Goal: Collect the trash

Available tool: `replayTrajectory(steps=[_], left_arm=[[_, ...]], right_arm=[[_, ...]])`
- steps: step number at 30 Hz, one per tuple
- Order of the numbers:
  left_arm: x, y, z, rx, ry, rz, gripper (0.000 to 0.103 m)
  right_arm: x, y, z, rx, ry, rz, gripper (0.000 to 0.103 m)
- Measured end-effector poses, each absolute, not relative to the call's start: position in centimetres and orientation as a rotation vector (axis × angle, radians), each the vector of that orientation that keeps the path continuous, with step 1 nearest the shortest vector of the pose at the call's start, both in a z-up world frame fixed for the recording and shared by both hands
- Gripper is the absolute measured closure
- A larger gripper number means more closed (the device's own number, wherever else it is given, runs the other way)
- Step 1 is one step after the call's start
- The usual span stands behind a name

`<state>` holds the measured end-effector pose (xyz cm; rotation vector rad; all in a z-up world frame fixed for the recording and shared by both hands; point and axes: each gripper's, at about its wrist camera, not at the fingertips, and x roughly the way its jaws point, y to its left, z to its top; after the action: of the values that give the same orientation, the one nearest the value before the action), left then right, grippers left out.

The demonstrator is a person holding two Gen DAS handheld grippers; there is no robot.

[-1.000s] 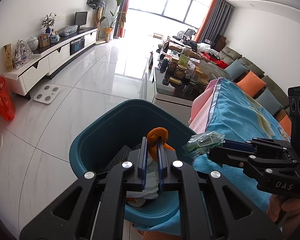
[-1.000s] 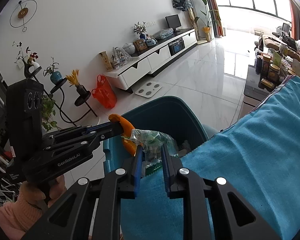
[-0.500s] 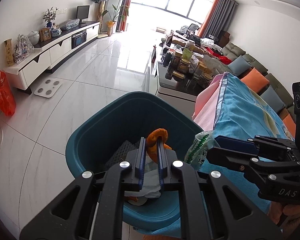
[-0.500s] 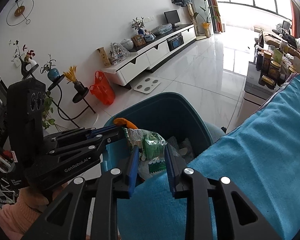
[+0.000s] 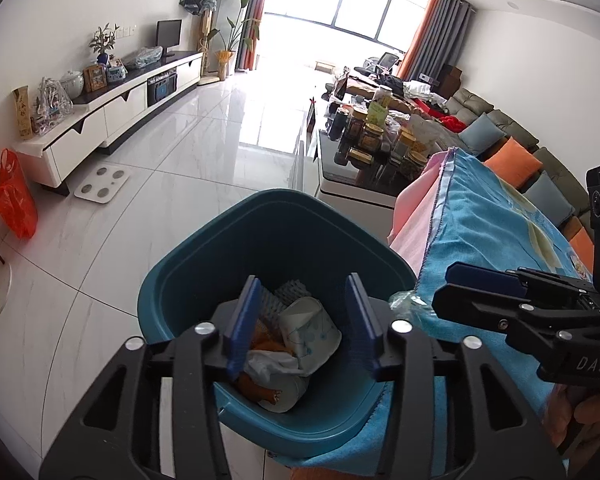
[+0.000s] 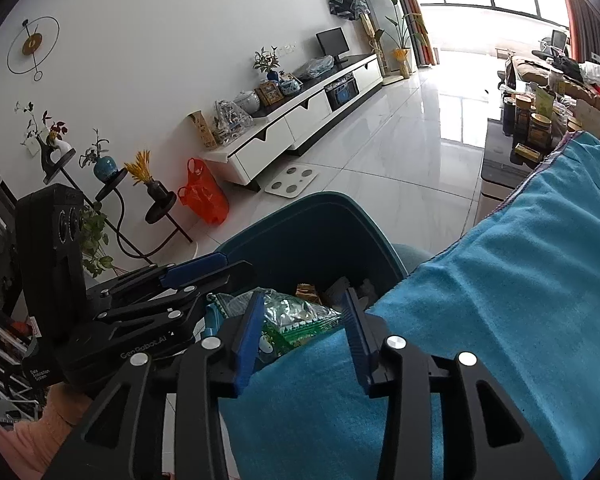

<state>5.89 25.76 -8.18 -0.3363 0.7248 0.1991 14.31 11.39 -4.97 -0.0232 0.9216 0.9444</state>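
1. Left wrist view: The left gripper points down into the teal bin. Its two blue fingers stand apart and are opening, and nothing is pinched between them. Below and between the fingers, inside the bin, lie a crumpled paper cup, a white tissue and an orange peel near the bottom. A grey ridged piece sits further in, past the fingertips. To the right of the fingers is the right gripper, seen from the side, over a blue cloth. Only a small bit of clear wrapper peeks out below its tip, at the bin's rim.

2. Right wrist view: The right gripper points at the near edge of the same teal bin. Its fingers are apart and opening. A green and silver snack bag lies between them at the bin's edge. Its left end seems to touch the left finger, but the right finger stands clear, so it is not squeezed. The blue cloth fills the space under and right of the fingers. The left gripper is to the left of the fingers, over the bin. This view shows the whole snack bag but hides the cup and peel. It also shows a hand in a pink sleeve holding the left gripper.
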Motion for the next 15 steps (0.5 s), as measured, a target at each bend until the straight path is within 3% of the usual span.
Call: replayTrajectory(steps=[1,7,12,15], left_arm=[[5.6,25.8,-8.0,-0.333,0.719,0.198,0.05],[3.9,25.0,-6.9,-0.291,0.674,0.2,0.03],[1.9,23.5,-5.6,-0.248,0.619,0.191,0.006],[0.9,21.9,-4.6,-0.228,0.575,0.166,0.006]], right_arm=[[14.4,11.1,-4.9,-0.016,0.913,0.94,0.046],[13.7,9.3,-4.2,0.005,0.873,0.924,0.042],[12.1,6.4,-2.9,0.014,0.794,0.889,0.033],[10.6,3.7,-2.1,0.018,0.725,0.84,0.022]])
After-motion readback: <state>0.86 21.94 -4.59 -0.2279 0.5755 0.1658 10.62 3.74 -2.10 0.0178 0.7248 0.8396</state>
